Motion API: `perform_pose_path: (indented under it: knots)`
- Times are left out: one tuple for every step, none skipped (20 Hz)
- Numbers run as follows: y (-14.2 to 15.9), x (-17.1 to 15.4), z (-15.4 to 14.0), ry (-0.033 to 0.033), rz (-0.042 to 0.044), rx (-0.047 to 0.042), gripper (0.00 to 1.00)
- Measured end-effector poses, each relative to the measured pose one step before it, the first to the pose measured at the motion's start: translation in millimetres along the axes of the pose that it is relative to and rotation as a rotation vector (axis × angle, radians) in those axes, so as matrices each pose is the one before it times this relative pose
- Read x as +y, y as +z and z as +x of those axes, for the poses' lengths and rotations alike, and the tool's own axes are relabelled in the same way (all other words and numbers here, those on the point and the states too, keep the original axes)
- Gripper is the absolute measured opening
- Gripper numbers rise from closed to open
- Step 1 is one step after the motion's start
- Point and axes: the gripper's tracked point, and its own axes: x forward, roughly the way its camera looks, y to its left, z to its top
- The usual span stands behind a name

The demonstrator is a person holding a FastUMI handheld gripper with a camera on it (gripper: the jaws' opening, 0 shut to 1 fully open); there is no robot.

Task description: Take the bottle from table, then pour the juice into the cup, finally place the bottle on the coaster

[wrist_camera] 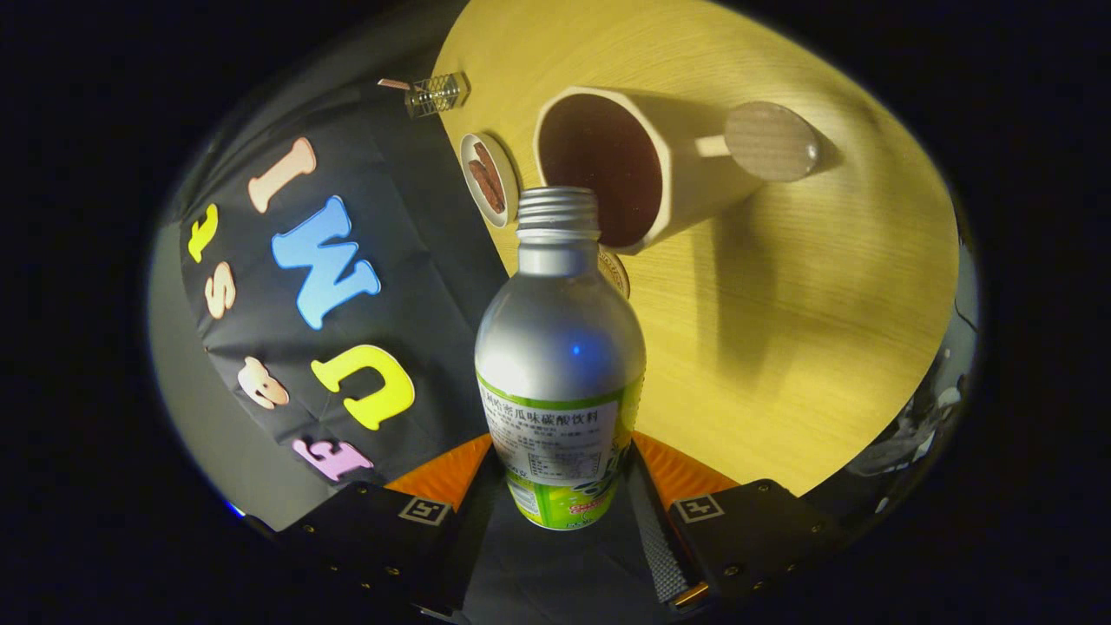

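Silver bottle (560,347) clamped in hand-held gripper (560,486), mouth at cup (625,165) rim.

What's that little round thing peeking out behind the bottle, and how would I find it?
Start at the yellow wooden table, then the big cream cup lying beyond the silver bottle gripped between the gripper fingers. Just under the cup's rim, beside the bottle's neck, a brown disc edge shows: likely the coaster, flat, unlike the small dish.
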Motion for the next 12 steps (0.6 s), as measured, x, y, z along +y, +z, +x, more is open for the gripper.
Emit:
perform_pose_path:
  knots:
    - [0.35,-4.72,-0.32,-0.00598,-0.03945,-0.00877,0.78]
    - [-0.25,-4.37,0.09,-0.00657,-0.03919,-0.00870,0.78]
    - [-0.51,-3.52,1.04,-0.00330,-0.04046,-0.00828,0.78]
    - [-0.94,-4.97,0.38,-0.00971,-0.04443,-0.01069,0.78]
    - [-0.56,-5.49,0.82,-0.01418,-0.04507,-0.01191,0.78]
    - [1.77,-3.60,1.12,-0.01124,-0.04167,-0.01667,0.78]
    - [2.69,-2.74,1.82,-0.00542,-0.04019,-0.01935,0.78]
    - [1.66,-3.18,0.01,-0.00857,-0.03898,-0.01424,0.78]
    - [3.72,-3.01,1.29,-0.00780,-0.04281,-0.01501,0.78]
    - [3.14,-3.06,0.48,-0.01350,-0.05087,-0.01617,0.78]
    - [0.94,-4.52,-0.80,-0.01966,-0.05467,-0.01152,0.78]
    - [4.62,-3.54,0.34,-0.01726,-0.05388,-0.01818,0.78]
